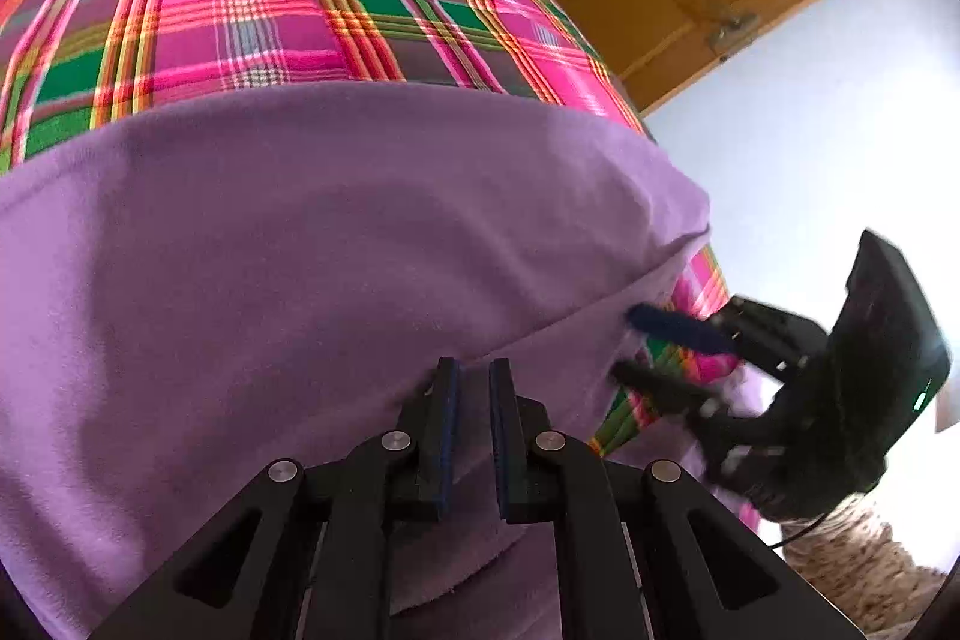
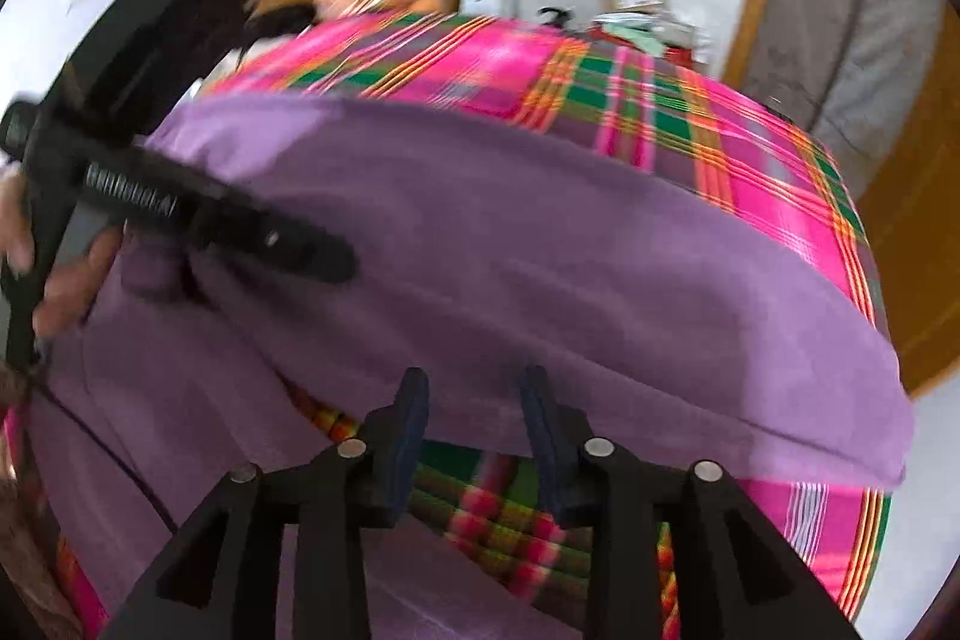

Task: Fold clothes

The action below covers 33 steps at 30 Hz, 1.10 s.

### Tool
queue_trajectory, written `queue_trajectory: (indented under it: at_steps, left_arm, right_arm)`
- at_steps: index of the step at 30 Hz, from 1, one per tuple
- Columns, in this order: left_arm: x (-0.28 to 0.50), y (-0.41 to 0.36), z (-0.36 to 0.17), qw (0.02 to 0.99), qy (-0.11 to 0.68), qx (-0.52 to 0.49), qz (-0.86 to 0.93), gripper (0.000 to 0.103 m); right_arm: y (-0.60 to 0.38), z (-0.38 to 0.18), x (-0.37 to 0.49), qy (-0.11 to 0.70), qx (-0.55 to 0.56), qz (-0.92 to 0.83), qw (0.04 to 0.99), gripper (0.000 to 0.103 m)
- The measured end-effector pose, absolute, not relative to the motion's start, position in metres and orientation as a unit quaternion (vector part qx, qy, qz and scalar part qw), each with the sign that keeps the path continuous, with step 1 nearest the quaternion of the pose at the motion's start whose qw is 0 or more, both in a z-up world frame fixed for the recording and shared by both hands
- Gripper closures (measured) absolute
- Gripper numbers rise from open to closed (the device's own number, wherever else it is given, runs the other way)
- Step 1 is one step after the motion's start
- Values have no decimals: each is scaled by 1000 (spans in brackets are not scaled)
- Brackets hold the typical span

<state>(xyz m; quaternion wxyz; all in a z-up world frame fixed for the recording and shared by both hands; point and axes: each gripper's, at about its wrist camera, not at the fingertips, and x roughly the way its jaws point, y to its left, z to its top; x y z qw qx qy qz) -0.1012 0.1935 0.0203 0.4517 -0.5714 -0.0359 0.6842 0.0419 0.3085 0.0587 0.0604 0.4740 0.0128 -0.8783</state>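
A plaid cloth (image 1: 252, 10) in pink, green and orange is being used as the work surface, and a purple garment (image 1: 336, 220) is being spread across its near half, one layer already doubled over so that a folded edge is running across the cloth.

The chief risk is being carried by that upper layer: its near edge is being left loose, and it could be dragged askew or pulled off the cloth's front edge if the two claws are moved unevenly, the blur in the right wrist view suggesting quick motion.

The left gripper (image 1: 474, 376) is being held over the garment's near edge, its jaws narrowed with purple fabric seen between them; whether the fabric is actually being pinched cannot be told.

The right gripper (image 2: 474, 388) is being kept released, its jaws apart just before the folded layer's hanging edge, with plaid showing beneath.
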Motion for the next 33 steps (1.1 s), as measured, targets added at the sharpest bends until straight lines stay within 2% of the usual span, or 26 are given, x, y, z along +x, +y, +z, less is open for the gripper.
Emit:
queue_trajectory:
  at_steps: [4, 10, 16, 18, 26, 30, 33]
  left_arm:
    - [-103, 191, 19, 458, -45, -572, 680, 93]
    - [-105, 190, 17, 462, -53, -572, 676, 93]
    - [-107, 186, 16, 461, -65, -577, 671, 93]
    - [-107, 185, 17, 459, -68, -579, 670, 93]
    - [-106, 184, 22, 450, -68, -580, 675, 93]
    - [-101, 182, 31, 447, -62, -572, 685, 93]
    - [-93, 180, 45, 451, -56, -556, 696, 82]
  right_arm:
    - [294, 51, 38, 42, 490, -867, 80, 52]
    - [286, 48, 32, 54, 498, -861, 90, 51]
    - [276, 50, 35, 70, 496, -860, 97, 74]
    - [275, 52, 37, 69, 494, -862, 93, 94]
    - [270, 58, 46, 65, 489, -867, 78, 99]
    - [275, 74, 56, 35, 469, -880, 71, 99]
    - [278, 83, 64, 5, 460, -885, 72, 99]
